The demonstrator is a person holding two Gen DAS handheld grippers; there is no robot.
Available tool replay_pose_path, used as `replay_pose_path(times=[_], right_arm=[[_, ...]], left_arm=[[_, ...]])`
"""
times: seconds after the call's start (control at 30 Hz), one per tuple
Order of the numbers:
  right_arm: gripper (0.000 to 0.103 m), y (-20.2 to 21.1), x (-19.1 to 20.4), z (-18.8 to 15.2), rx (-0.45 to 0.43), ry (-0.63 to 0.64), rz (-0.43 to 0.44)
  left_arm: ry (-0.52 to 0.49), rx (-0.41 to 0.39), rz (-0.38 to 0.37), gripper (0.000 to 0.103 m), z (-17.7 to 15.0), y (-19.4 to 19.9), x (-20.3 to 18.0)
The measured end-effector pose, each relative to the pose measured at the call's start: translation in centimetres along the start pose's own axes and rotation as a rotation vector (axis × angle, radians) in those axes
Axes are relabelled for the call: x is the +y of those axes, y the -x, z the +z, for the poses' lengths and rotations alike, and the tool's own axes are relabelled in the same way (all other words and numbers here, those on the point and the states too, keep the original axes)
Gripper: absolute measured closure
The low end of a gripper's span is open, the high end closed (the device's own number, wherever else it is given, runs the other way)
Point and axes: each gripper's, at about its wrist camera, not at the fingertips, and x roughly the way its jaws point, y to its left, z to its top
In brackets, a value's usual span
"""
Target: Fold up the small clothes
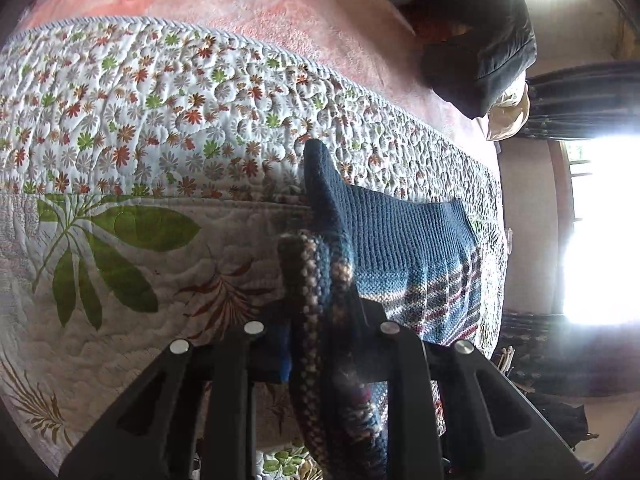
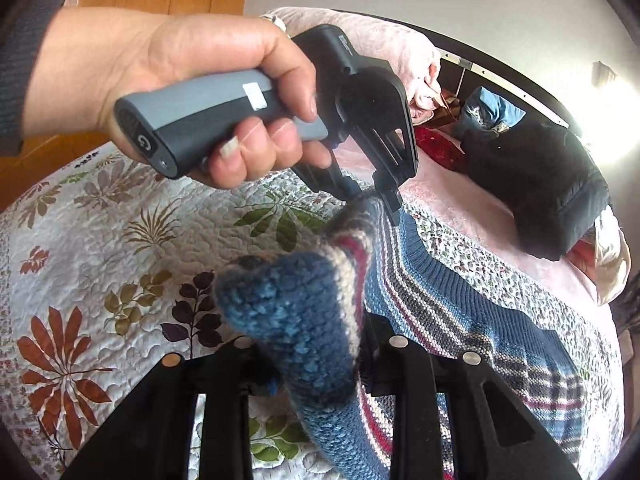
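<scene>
**Both edges lifted, fold under way**

We hold the knitted sweater (image 2: pixel 460 312) up off the quilted bed (image 2: pixel 100 240), one edge pinched in each closed gripper: left gripper (image 1: pixel 320 280), right gripper (image 2: pixel 316 352). The rest lies flat. Next we should carry both edges across together, evenly, then let go.
</scene>
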Motion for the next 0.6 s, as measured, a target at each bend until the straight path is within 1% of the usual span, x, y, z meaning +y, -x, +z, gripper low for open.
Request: replay_pose_path(times=[0.27, 0.6], right_arm=[[0.075, 2.3, -2.1, 0.7, -0.029, -0.049, -0.002], [0.075, 5.0, -5.2, 1.0, -0.056, -0.107, -0.001]], left_arm=[[-0.035, -0.016, 0.051, 0.083, 0.1, 1.7, -4.4], [-0.068, -0.025, 0.110, 0.083, -0.3, 2.6, -9.6]])
